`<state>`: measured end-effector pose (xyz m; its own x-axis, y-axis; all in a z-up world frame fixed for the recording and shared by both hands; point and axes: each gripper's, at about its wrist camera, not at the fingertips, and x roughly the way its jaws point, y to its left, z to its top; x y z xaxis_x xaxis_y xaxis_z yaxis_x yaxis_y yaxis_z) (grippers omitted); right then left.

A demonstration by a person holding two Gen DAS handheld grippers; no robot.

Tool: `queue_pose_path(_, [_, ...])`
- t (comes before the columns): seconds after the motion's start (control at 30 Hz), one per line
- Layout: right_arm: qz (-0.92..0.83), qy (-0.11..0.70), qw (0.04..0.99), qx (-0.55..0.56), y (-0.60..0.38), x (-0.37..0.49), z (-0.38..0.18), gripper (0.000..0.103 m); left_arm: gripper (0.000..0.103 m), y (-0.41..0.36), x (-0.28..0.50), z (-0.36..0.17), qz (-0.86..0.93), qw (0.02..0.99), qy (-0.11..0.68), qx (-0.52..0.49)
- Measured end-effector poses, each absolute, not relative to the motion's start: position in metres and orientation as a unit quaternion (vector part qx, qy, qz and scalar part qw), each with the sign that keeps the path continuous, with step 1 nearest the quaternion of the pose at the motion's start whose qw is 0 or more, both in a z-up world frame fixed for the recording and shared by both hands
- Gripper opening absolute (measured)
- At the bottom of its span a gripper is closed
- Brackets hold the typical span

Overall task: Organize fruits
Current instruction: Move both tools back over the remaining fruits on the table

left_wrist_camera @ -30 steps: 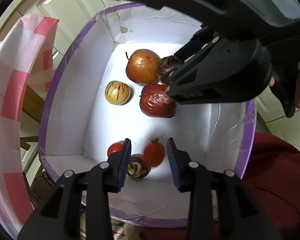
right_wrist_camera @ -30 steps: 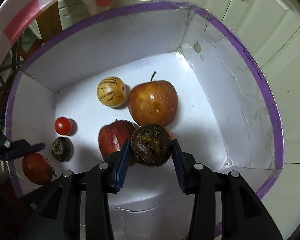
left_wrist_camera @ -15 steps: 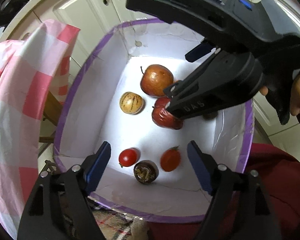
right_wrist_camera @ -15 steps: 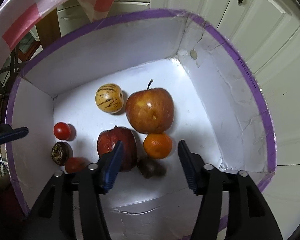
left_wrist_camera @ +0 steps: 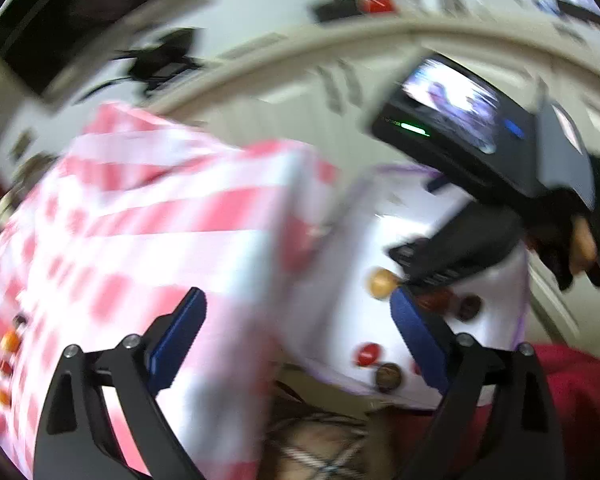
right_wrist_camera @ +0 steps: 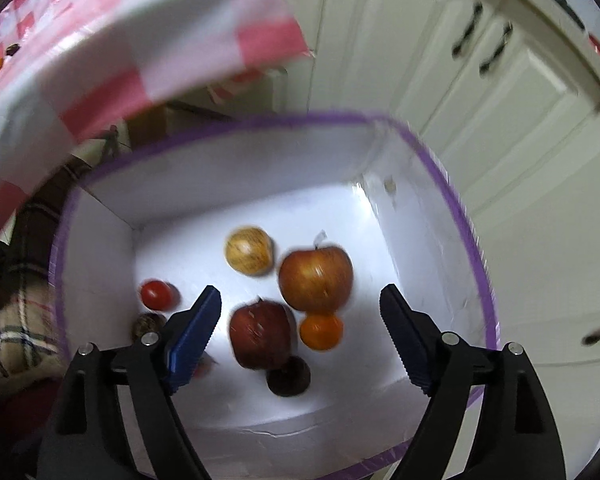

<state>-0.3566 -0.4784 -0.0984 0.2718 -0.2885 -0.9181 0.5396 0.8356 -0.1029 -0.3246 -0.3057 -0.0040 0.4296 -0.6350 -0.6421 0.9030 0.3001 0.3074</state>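
both claws are released and empty: the right claw (right_wrist_camera: 300, 332) hangs over the white purple-rimmed box (right_wrist_camera: 466, 240), the left claw (left_wrist_camera: 298, 332) beside it. inside lie a dark passion fruit (right_wrist_camera: 289, 376), dark red apple (right_wrist_camera: 261, 334), orange (right_wrist_camera: 321, 331) and large red-yellow apple (right_wrist_camera: 315, 278). a pink checked cloth (right_wrist_camera: 112, 60) covers the surface at far left.

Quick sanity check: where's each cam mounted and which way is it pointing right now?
Left wrist: on the left gripper, facing across the checked tablecloth toward the white box; its open fingers and the right gripper show.
Right wrist: on the right gripper, looking down into the box at the apple; open fingers show.
Shared: box, tablecloth, fruit.
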Motion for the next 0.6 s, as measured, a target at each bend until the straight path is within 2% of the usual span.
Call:
queue_pose_path(0.13, [-0.256, 0.517, 0.813, 0.082, -0.455, -0.336, -0.065, 0.084, 0.101, -0.259, -0.275, 0.028, -0.422, 0.842, 0.203, 0.269])
queue_pose_path(0.27, [-0.235, 0.495, 0.835, 0.047, -0.425, -0.313, -0.038, 0.087, 0.101, -0.195, -0.212, 0.051, -0.317, 0.899, 0.213, 0.215])
queue_pose_path(0.53, [-0.181, 0.452, 0.87, -0.079, -0.337, -0.238, 0.016, 0.09, 0.101, -0.067, -0.085, 0.07, -0.158, 0.941, 0.284, 0.095])
queue_pose_path(0.6, [-0.148, 0.441, 0.882, -0.076, -0.32, -0.222, 0.028, 0.09, 0.101, -0.035, -0.053, 0.076, -0.119, 0.947, 0.291, 0.063])
